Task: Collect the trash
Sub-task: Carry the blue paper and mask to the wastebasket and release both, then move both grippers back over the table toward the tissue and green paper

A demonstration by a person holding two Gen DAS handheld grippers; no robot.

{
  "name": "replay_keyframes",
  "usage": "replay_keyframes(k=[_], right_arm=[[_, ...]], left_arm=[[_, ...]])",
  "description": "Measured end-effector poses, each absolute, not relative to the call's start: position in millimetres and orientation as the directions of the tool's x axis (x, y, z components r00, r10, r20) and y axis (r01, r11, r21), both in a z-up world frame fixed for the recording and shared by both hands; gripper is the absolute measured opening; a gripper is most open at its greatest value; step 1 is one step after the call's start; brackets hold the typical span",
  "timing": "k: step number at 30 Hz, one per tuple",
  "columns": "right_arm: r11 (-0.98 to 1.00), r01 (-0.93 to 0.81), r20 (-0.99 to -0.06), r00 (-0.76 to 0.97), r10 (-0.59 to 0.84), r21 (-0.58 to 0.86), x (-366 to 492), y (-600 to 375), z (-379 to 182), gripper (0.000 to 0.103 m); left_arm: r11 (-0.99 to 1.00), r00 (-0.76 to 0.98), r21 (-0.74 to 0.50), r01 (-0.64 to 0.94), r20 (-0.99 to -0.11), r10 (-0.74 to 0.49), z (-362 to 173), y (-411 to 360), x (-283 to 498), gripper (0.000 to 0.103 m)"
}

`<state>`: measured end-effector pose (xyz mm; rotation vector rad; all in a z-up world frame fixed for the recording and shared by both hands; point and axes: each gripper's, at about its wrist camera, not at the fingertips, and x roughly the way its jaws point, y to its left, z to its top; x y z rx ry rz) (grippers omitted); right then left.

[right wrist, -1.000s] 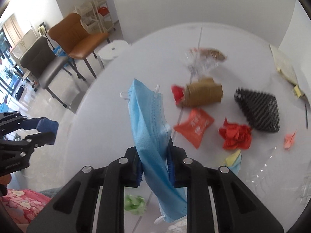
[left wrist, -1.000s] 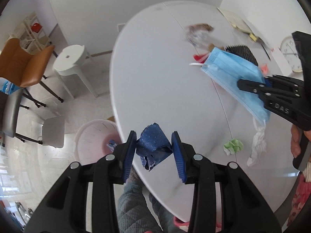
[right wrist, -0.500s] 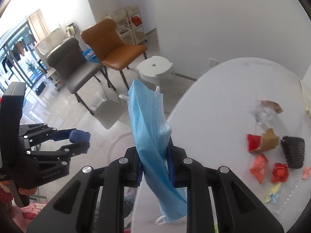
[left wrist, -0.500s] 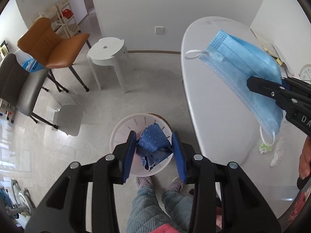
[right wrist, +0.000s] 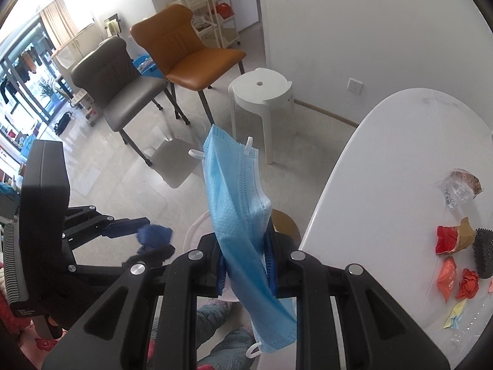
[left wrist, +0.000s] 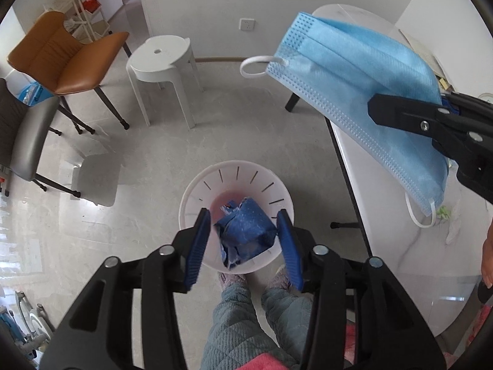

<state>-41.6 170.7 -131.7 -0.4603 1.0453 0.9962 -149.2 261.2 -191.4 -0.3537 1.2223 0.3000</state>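
Blue wrapper: I see a crumpled dark blue wrapper (left wrist: 245, 231) between the pads of my left gripper, directly above the open mouth of the bin; its right edge lies against the right pad and a clear gap shows on the left side.
Left gripper: my left gripper (left wrist: 243, 243) points steeply down over the bin and its jaws are opening; the wrapper is between them but no longer squeezed.
White bin: a round white bin (left wrist: 197, 194) with slotted walls stands on the pale floor just beside the table's edge, a pinkish bottom showing inside.
Face mask: a light blue face mask (right wrist: 238, 215) hangs folded through my right gripper, one white ear loop at its top end and one at its bottom end.
Right gripper: my right gripper (right wrist: 245, 265) is nearly closed, pads clamped on the middle of the mask, held off the table near the bin's rim.
Table: the white oval table (right wrist: 385, 160) to the right carries more litter: a clear plastic wrapper (right wrist: 460, 189), a red and brown packet (right wrist: 454, 237), an orange sachet (right wrist: 448, 277), a red crumpled paper (right wrist: 468, 282), a black mesh piece (right wrist: 483, 251).
Person: grey quilted trouser legs (left wrist: 246, 317) stand just behind the bin.
Room: a white stool (left wrist: 161, 61), an orange chair (left wrist: 67, 58) and a grey chair (left wrist: 24, 132) stand well apart from the bin.
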Motion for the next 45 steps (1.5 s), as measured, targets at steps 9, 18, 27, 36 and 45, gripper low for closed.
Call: replay_keyframes(k=[9,18,27,36,45], right_arm=[[0.560,-0.819,-0.899,0.148,0.413,0.123,-39.1,179.1,-145.8,0.021],[0.578,-0.805,-0.902,0.143,0.408,0.134,-37.9,181.4,-152.9,0.023],[0.551,-0.814,-0.933,0.031,0.359,0.185,-43.6,198.2,-207.1,0.031],[0.585,-0.791,-0.939,0.039,0.342,0.180,-44.8,193.9,-214.2,0.078],[0.662,-0.732,-0.861,0.222,0.457,0.163,-31.7,148.8,-129.1,0.095]], left_arm=[[0.925,0.318,-0.095,-0.368,-0.948,0.029,-189.3,269.8,-151.6,0.075],[0.928,0.333,-0.052,-0.370,-0.940,0.080,-174.2,284.8,-159.4,0.082],[0.907,0.286,0.007,-0.420,-0.948,0.140,-175.5,305.1,-172.0,0.082],[0.904,0.289,0.010,-0.428,-0.946,0.147,-170.7,301.1,-172.2,0.082],[0.917,0.410,0.028,-0.398,-0.889,0.205,-113.9,281.4,-154.8,0.083]])
